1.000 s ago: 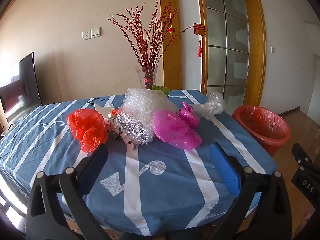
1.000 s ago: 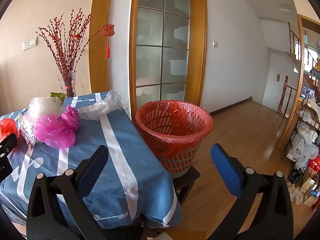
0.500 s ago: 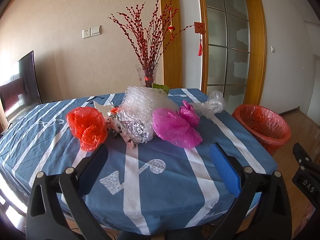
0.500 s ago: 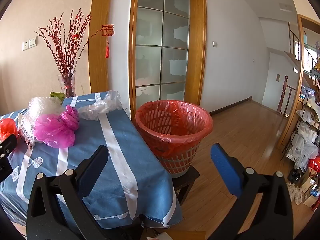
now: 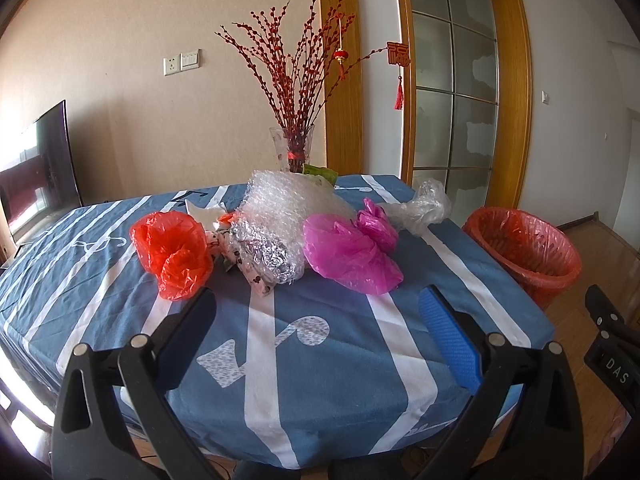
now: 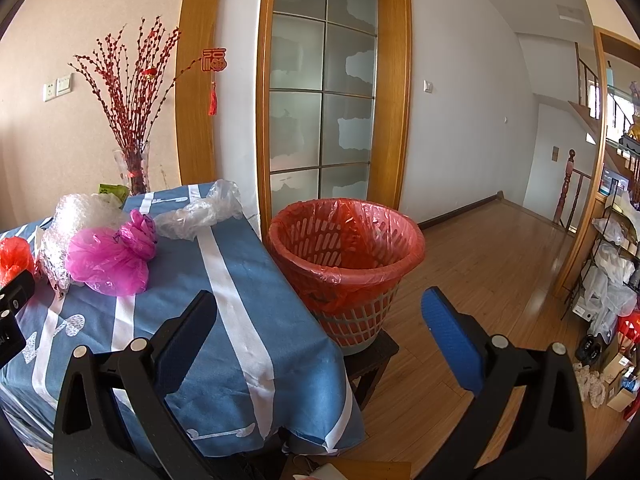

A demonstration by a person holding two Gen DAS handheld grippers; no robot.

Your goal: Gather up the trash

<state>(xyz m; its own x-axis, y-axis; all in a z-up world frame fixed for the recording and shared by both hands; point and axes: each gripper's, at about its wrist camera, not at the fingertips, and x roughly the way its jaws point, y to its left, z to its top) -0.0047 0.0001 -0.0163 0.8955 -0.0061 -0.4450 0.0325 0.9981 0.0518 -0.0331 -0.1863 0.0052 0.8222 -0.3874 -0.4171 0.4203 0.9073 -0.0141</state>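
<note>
Trash lies in a row on the blue striped table point(image 5: 280, 360): a red plastic bag point(image 5: 172, 252), a bubble wrap and foil bundle point(image 5: 276, 224), a pink plastic bag point(image 5: 352, 252) and a clear plastic bag point(image 5: 420, 208). A red-lined waste basket point(image 6: 344, 256) stands on a dark stool beside the table's right edge; it also shows in the left wrist view point(image 5: 524, 248). My left gripper point(image 5: 316, 328) is open and empty, hovering over the table's near edge in front of the trash. My right gripper point(image 6: 320, 332) is open and empty, near the table corner and basket.
A glass vase with red branches point(image 5: 292, 152) stands behind the trash. A green item point(image 5: 320, 172) lies by the vase. A TV point(image 5: 36, 172) is at far left. Wooden floor point(image 6: 480, 264) and a cluttered shelf point(image 6: 612, 260) lie to the right.
The left wrist view has shifted very slightly; the trash sits marginally lower-left to the same place. Both grippers stay open and nothing on the table has moved.
</note>
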